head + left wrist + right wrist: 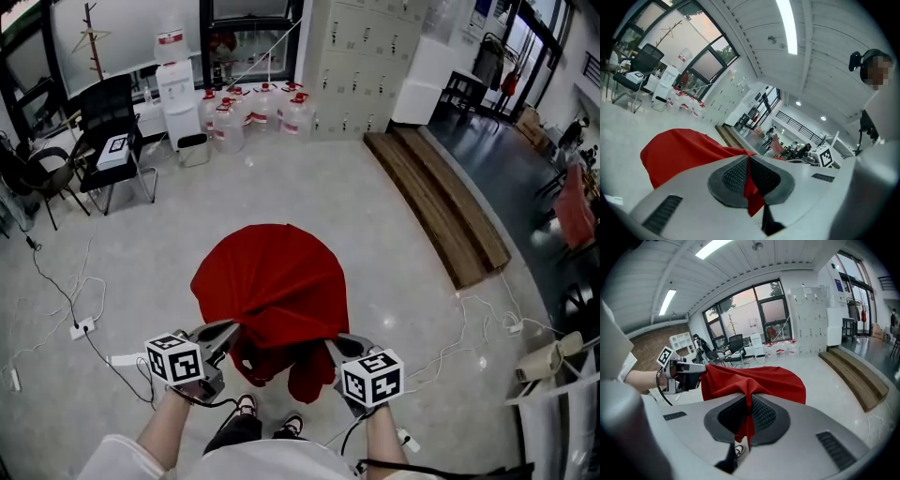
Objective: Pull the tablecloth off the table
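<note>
A red tablecloth (272, 281) drapes over a round table that it hides fully, just in front of the person. My left gripper (232, 330) is shut on the cloth's near left edge, and red fabric (751, 187) shows pinched between its dark pads. My right gripper (332, 343) is shut on the near right edge; a fold of the cloth (749, 413) hangs between its pads. The cloth bunches into folds running toward both grippers. In the right gripper view the left gripper (686, 373) shows holding the cloth's other corner.
A black chair (112, 141) and a water dispenser (176, 94) with several water jugs (253, 111) stand at the back. A long wooden bench (441, 202) lies to the right. Cables and a power strip (82, 328) trail on the floor at left.
</note>
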A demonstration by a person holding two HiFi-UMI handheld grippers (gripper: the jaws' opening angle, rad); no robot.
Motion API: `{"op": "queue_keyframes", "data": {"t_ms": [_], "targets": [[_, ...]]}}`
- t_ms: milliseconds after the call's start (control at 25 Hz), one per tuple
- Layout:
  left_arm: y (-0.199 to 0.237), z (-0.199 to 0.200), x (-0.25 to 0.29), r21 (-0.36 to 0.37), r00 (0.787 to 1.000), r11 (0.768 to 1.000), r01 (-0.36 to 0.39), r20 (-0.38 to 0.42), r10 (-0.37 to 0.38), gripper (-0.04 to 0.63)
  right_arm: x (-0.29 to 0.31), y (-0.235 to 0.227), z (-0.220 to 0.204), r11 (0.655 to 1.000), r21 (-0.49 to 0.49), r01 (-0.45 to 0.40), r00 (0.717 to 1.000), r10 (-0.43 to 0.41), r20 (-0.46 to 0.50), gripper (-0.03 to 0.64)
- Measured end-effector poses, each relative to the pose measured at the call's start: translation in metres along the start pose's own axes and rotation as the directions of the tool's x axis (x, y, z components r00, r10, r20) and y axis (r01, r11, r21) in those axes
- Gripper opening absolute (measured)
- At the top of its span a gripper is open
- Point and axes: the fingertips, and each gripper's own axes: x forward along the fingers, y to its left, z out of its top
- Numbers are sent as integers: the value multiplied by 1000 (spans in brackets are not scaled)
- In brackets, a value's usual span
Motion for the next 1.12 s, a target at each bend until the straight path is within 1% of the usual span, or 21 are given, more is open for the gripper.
{"op": "queue_keyframes", "data": {"t_ms": [80, 120, 280, 360, 480, 600, 640, 720, 840, 920, 1040, 1120], "targets": [[-6, -3, -6, 19, 1000, 999, -26, 11, 26, 21, 1, 1, -1, 997, -76, -14, 1000, 13, -14, 28], [-9, -4, -9, 18, 999, 999, -32, 22, 32, 21, 2, 2, 0, 994, -103, -27, 1000, 25, -18, 28], [-21, -3, -25, -16, 995, 1000, -22, 96, 23, 21, 10, 8, 6, 988, -127, -91, 996, 90, -14, 28], [-20, 0, -34, -15, 992, 999, -42, 117, 44, 21, 19, 11, 9, 980, -161, -116, 993, 113, -27, 28], [-16, 4, -44, 3, 990, 997, -79, 117, 78, 21, 35, 22, 13, 959, -235, -157, 987, 146, -63, 29], [-14, 6, -47, 9, 988, 995, -103, 118, 101, 21, 53, 32, 16, 930, -316, -188, 982, 168, -90, 32], [-14, 7, -47, 5, 987, 994, -106, 122, 104, 21, 59, 34, 16, 922, -335, -194, 980, 171, -99, 44], [-14, 6, -47, -2, 986, 994, -107, 130, 106, 21, 70, 34, 15, 914, -352, -202, 978, 171, -119, 123], [-13, 6, -47, 0, 987, 995, -103, 127, 102, 21, 84, 28, 12, 912, -361, -193, 978, 150, -144, 176], [-11, 6, -49, 16, 988, 995, -103, 113, 100, 21, 93, 23, 11, 910, -375, -175, 979, 122, -162, 198], [-6, 7, -54, 37, 991, 994, -102, 92, 98, 21, 104, 12, 11, 902, -403, -154, 979, 86, -183, 275], [-2, 6, -57, 45, 993, 994, -98, 76, 94, 21, 112, 8, 11, 890, -425, -161, 976, 81, -201, 309]]}}
